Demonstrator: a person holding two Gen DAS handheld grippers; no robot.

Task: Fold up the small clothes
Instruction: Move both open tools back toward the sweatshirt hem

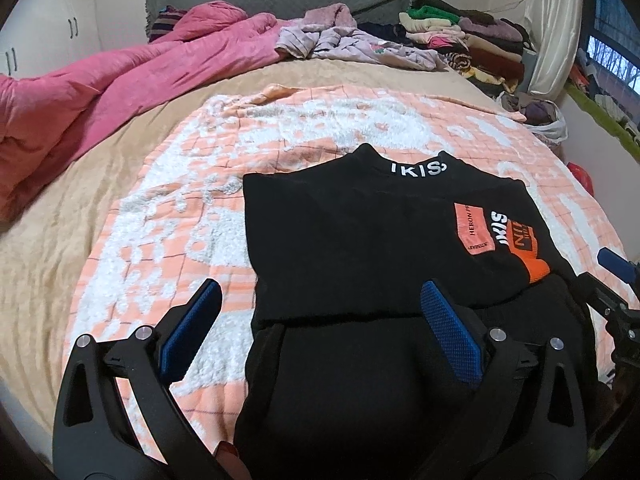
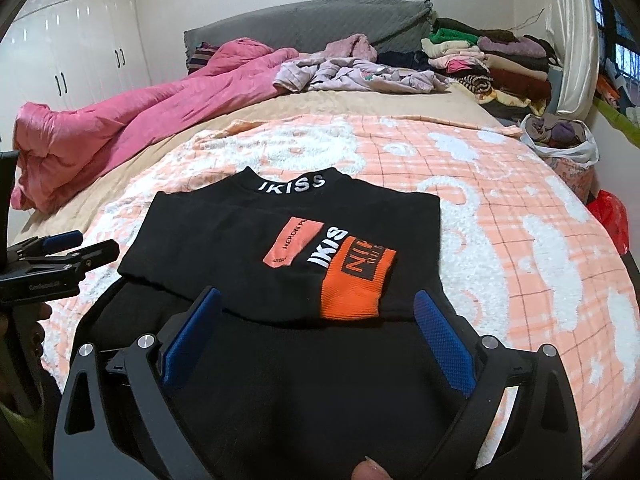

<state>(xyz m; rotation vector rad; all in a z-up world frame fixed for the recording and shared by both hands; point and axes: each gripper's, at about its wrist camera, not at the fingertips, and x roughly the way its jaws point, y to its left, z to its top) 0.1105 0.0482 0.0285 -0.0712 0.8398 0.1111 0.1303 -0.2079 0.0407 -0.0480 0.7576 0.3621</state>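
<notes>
A: Where is the garment?

B: The black knit sweater with orange patches and white lettering (image 2: 288, 248) lies flat on the peach-and-white checked fleecy blanket (image 2: 520, 240), near the bed's front edge, its sides tucked in, collar toward the grey quilted headboard (image 2: 312, 28).

A: And the tongs?

B: The left gripper (image 1: 320, 328) is spread wide, blue ribbed pads (image 1: 452, 340) over the sweater's lower left part. The right gripper (image 2: 320, 336) is spread too, above the hem; contact with the cloth I cannot tell.

A: Behind?

B: A crumpled pink quilt (image 1: 100, 96) along the left edge.
</notes>
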